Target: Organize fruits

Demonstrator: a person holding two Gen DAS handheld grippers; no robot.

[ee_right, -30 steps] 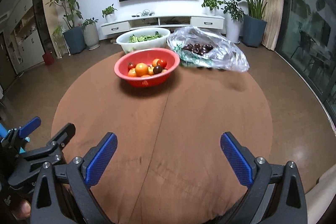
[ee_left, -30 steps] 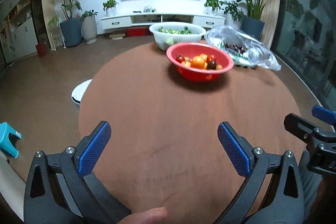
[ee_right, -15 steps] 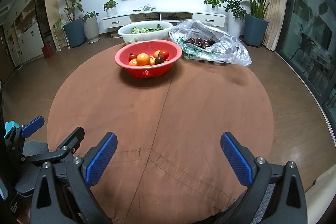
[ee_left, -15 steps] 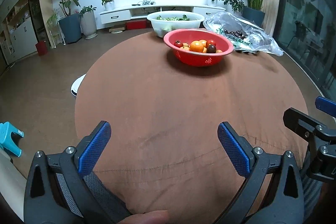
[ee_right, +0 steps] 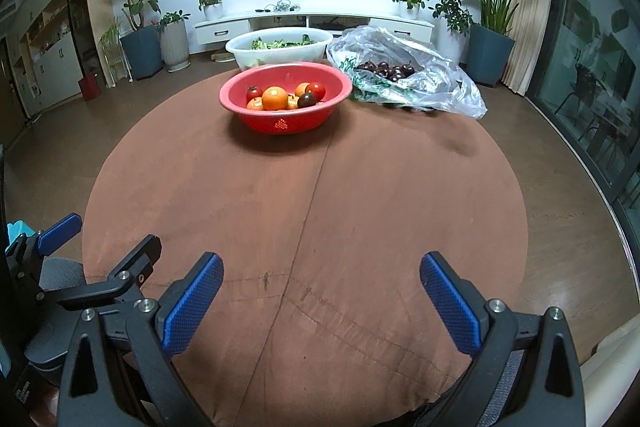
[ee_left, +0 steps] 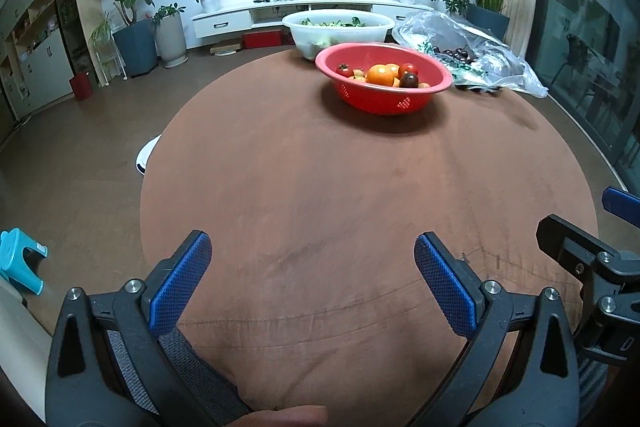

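Both claws are sitting at the near edge of the round brown table (ee_right: 320, 195), and I am holding each one spread wide with nothing between its blue pads. My left claw (ee_left: 312, 281) is hovering over bare cloth, and my right claw (ee_right: 322, 297) is doing the same just beside it; in the right wrist view the left claw is showing at the lower left, and in the left wrist view the right one is poking in at the far right edge. A fingertip (ee_left: 284, 417) of mine is peeking in at the bottom of the left wrist view.

Well apart from both claws, on the far half of the table, the red colander bowl (ee_right: 285, 121) is sitting upright and carrying the fruit: an orange (ee_right: 275, 98), a few red tomatoes (ee_right: 316, 90) and one dark tomato (ee_right: 307, 100). Just behind it a white basin (ee_right: 280, 47) of leafy greens is standing near the far rim. To the right of the red bowl a clear plastic bag (ee_right: 432, 87) is lying open and crumpled, with dark cherries (ee_right: 386, 70) resting inside it, and a few more dark ones lying along its near edge.
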